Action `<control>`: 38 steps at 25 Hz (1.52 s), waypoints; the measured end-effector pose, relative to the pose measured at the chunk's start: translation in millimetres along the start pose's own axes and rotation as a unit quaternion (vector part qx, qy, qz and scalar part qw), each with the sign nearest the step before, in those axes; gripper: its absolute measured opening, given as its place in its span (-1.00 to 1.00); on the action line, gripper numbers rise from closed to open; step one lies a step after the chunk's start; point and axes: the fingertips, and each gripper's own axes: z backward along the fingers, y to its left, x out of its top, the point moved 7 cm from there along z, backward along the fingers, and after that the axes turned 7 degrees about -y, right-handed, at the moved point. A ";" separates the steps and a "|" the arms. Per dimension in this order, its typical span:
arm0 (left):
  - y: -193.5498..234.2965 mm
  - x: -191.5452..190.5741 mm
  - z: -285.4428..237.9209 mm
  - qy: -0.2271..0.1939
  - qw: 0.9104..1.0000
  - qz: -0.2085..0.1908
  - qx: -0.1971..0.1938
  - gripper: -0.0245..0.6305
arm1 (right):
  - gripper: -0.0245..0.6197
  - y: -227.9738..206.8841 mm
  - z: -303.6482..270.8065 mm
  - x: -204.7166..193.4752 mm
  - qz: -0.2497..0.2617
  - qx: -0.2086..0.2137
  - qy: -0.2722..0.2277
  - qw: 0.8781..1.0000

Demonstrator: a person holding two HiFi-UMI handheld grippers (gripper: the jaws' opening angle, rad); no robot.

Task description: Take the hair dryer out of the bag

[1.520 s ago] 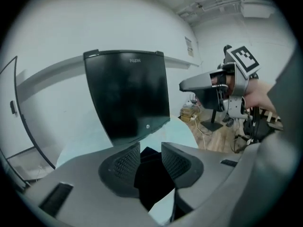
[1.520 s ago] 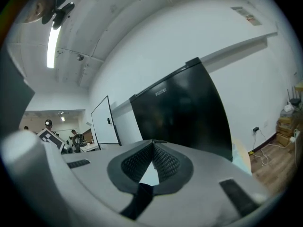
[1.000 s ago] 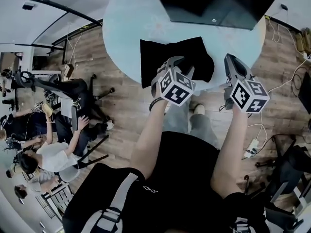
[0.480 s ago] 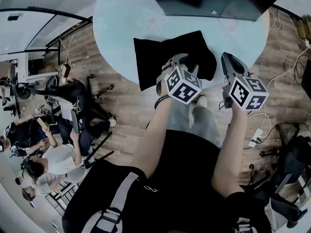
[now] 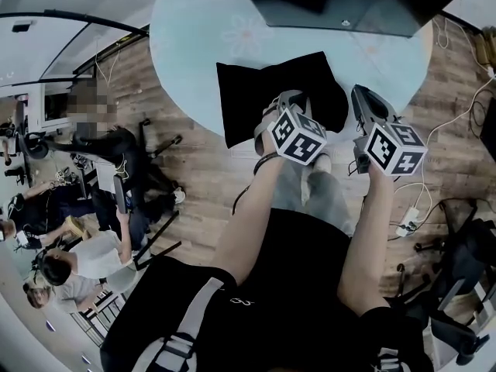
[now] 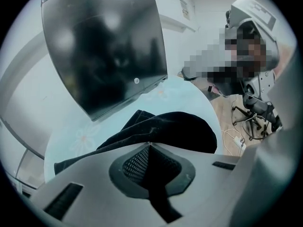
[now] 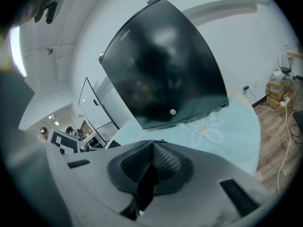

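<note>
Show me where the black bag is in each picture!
Head view: the black bag lies in the upper middle, at the near edge of the round table.
Left gripper view: the bag stretches across the middle, below the screen.
Right gripper view: not clearly in it.
Shared landmark: the big dark screen standing on the table.

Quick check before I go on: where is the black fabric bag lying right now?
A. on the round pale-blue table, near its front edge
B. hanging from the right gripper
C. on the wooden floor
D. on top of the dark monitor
A: the head view shows the black fabric bag lying on the round pale-blue table, close to the edge nearest the person.
</note>
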 end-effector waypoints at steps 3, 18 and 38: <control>2.2 0.3 3.4 -0.009 1.000 0.010 0.000 -0.93 | -0.92 -1.3 0.6 -1.1 0.000 0.001 0.001 1.000; 1.9 6.9 -8.8 -0.002 1.000 -0.024 0.014 -0.76 | -0.92 -4.4 13.6 -5.7 -0.008 -0.018 0.001 1.000; 40.4 12.2 33.0 -0.066 0.996 0.047 0.031 -0.91 | -0.92 -11.9 -4.1 -15.9 0.024 -0.033 0.049 0.998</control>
